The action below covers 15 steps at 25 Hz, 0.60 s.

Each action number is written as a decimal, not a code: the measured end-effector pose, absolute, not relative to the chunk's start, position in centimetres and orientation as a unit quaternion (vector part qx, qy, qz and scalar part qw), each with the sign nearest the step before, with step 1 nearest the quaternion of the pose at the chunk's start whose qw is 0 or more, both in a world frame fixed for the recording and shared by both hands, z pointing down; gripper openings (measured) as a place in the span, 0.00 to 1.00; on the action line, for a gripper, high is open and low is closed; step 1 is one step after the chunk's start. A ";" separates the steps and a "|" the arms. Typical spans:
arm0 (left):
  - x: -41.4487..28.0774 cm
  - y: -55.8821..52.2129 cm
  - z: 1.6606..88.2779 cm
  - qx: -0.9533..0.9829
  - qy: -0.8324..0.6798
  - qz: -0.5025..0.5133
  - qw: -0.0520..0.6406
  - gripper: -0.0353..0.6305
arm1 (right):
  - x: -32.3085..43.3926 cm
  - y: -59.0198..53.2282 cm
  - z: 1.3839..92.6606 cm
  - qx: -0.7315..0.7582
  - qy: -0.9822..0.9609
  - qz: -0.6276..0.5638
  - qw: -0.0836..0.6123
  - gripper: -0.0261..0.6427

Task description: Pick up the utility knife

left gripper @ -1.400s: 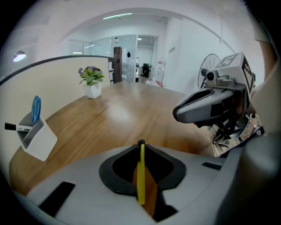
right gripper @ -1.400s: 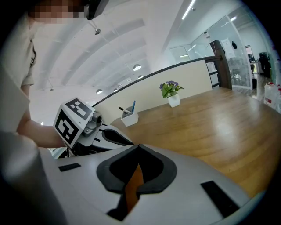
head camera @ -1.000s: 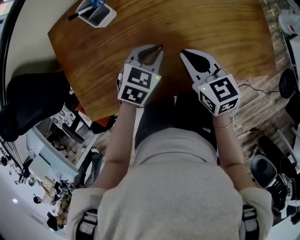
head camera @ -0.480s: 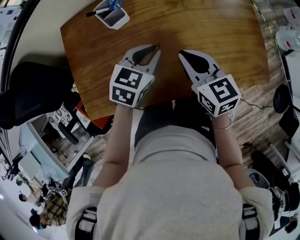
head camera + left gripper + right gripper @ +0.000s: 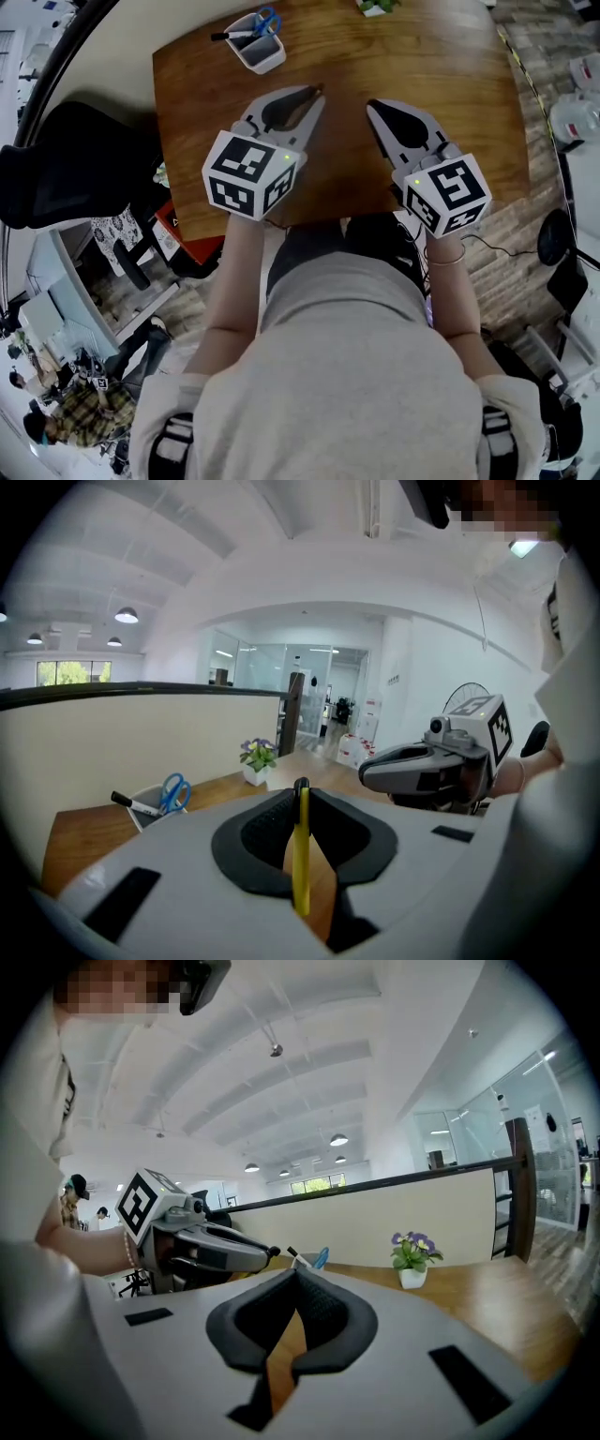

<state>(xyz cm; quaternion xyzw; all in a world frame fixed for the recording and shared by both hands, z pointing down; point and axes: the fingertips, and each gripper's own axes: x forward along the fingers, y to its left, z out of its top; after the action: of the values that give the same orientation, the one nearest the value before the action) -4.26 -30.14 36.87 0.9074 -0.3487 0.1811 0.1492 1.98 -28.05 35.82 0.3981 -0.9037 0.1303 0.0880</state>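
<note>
My left gripper (image 5: 317, 94) is held above the wooden table (image 5: 441, 56), shut on a thin yellow utility knife (image 5: 301, 855). In the left gripper view the knife stands edge-on between the black pads, and its dark end reaches the jaw tips (image 5: 300, 786). In the head view the jaws hide it almost entirely. My right gripper (image 5: 372, 105) hovers beside the left one at about the same height. Its pads (image 5: 314, 1312) meet at the tips with nothing between them. Both grippers point away from the person, slightly downward.
A white pen holder (image 5: 258, 42) with blue scissors and a black marker stands at the table's far left. A small potted plant (image 5: 412, 1258) sits at the far edge. A black chair (image 5: 75, 169) is left of the table. A person's torso fills the lower head view.
Both grippers have risen off the table, the left still shut on the knife. The head view has shifted, so the pen holder and the table's far edge sit further into the picture.
</note>
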 end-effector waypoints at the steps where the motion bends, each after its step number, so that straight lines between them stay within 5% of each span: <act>1: -4.5 -30.2 36.1 0.908 -0.352 0.173 0.147 0.15 | 1.7 -28.2 35.3 0.396 -0.906 0.123 0.087 0.06; 15: -7.4 -30.5 28.8 0.914 -0.383 0.085 0.104 0.15 | -2.1 -28.8 28.2 0.367 -0.928 0.027 0.065 0.06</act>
<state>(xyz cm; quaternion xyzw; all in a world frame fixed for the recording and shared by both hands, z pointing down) -7.43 -30.50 28.76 0.9139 -0.3834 0.0846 0.1035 -2.12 -28.77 28.18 0.3665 -0.9277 0.0268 0.0654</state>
